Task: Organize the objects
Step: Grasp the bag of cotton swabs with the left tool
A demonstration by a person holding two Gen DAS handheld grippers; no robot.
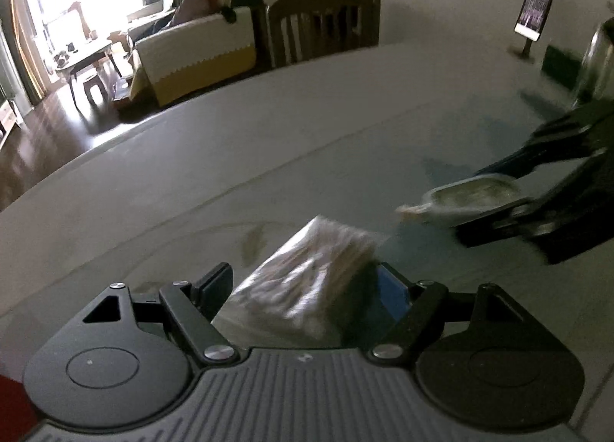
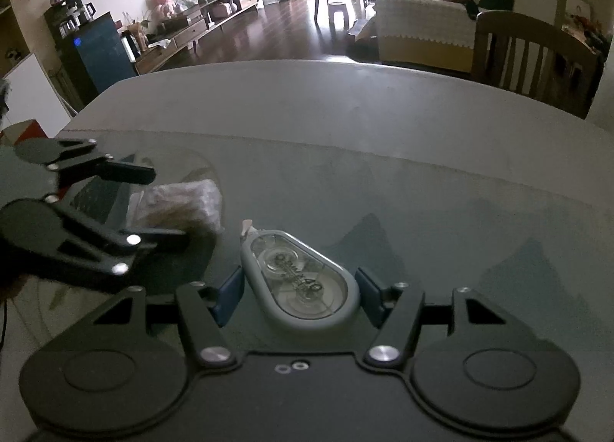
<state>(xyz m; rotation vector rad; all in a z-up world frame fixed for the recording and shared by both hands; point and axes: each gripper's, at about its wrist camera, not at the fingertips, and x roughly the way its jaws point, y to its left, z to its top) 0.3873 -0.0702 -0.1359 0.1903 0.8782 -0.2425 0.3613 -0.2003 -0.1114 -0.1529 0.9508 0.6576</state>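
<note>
Packet (image 1: pixel 307 280) is sitting clamped between the fingers of the left gripper (image 1: pixel 303 288) over the table (image 1: pixel 230 158), while the right gripper (image 2: pixel 299 288), jaws part-closed, is holding the tape dispenser (image 2: pixel 299 277) just beside it.

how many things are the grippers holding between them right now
2. A plastic-wrapped packet sits between the left gripper's fingers; a correction tape dispenser sits between the right gripper's.

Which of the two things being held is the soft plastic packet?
The crinkly clear packet in the left tool; the right tool has a hard grey tape dispenser.
</note>
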